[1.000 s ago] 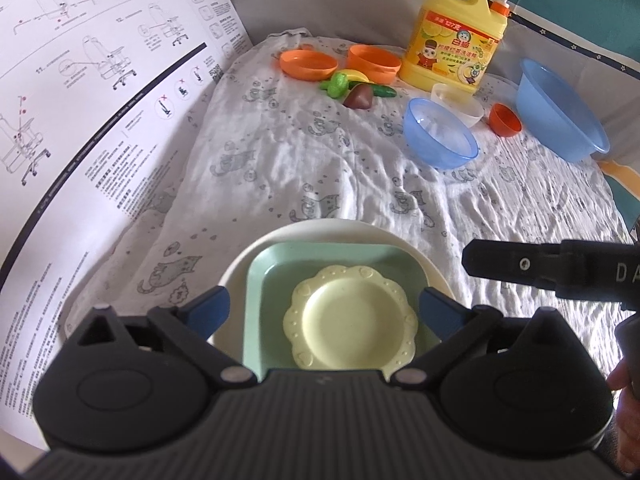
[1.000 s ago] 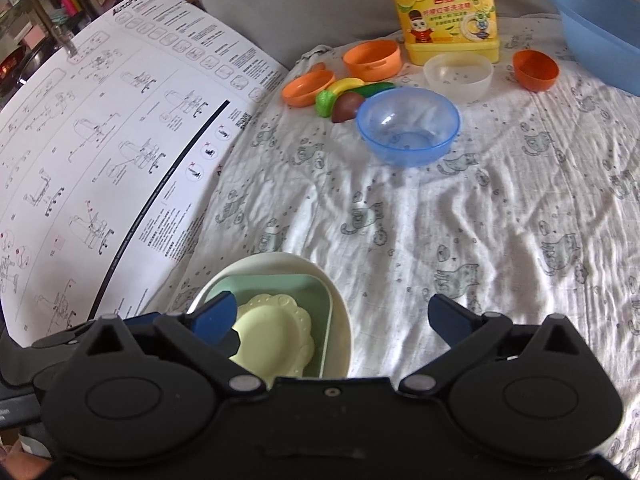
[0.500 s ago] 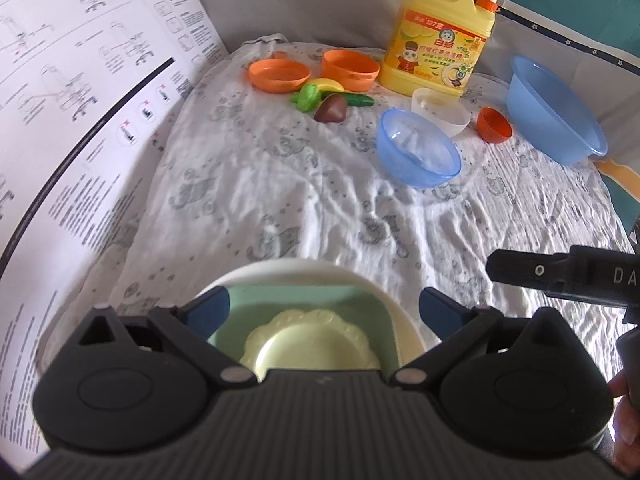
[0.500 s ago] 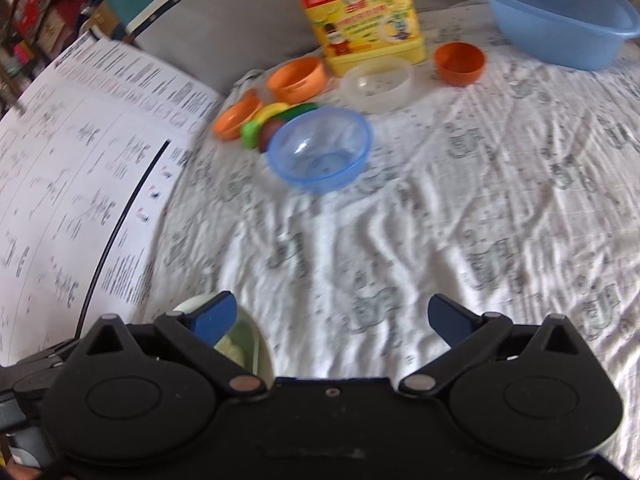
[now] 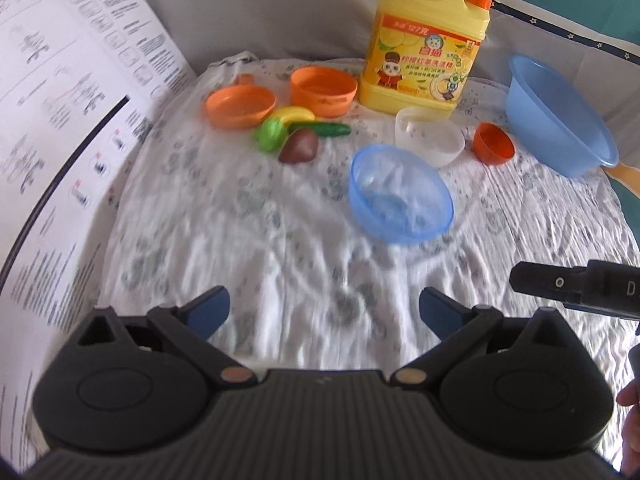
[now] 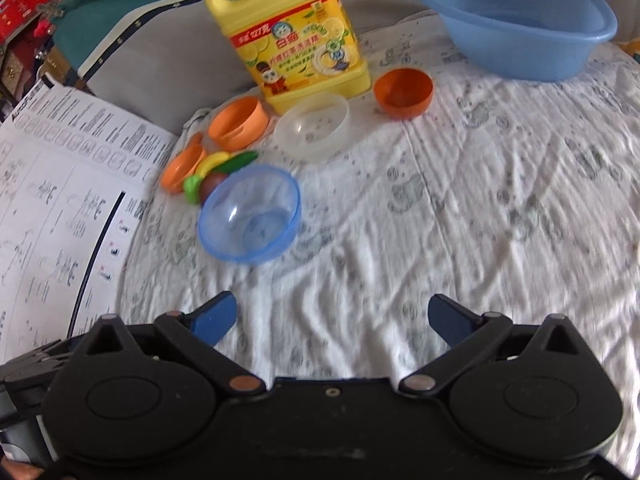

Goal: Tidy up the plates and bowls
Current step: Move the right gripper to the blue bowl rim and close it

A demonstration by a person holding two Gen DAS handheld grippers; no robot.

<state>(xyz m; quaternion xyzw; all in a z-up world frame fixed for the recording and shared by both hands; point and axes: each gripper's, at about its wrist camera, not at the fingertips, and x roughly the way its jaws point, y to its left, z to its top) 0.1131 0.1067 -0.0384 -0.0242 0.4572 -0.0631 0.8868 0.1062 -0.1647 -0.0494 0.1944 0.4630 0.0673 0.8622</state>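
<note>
On the rumpled white cloth (image 5: 248,216) printed with grey cartoon figures, both grippers hover with nothing between their fingers. The left gripper (image 5: 324,308) is spread wide, its blue-tipped fingers apart over bare fabric; the right gripper (image 6: 332,314) is released just the same, blue tips well separated.

Ahead of them sits a clear blue bowl (image 5: 400,196), upright on the cloth and apart from both claws. Just behind it stands a frosted white bowl (image 5: 430,136), and to that one's right a small orange bowl (image 5: 494,143). A big blue basin (image 5: 560,114) sits at the far right edge. Toward the back left are a shallow orange dish (image 5: 240,105) and a deeper orange bowl (image 5: 323,90), with toy food bunched in front of them: a green piece (image 5: 272,133), a yellow banana (image 5: 296,113), a dark green cucumber (image 5: 324,129) and a brown piece (image 5: 299,146) (all close together, some touching). A yellow detergent jug (image 5: 426,40) with an orange pump stands upright behind the bowls.

A large printed instruction sheet (image 5: 60,120) lies along the left side. In the left wrist view, part of the other gripper's black body pokes in from the right edge.
</note>
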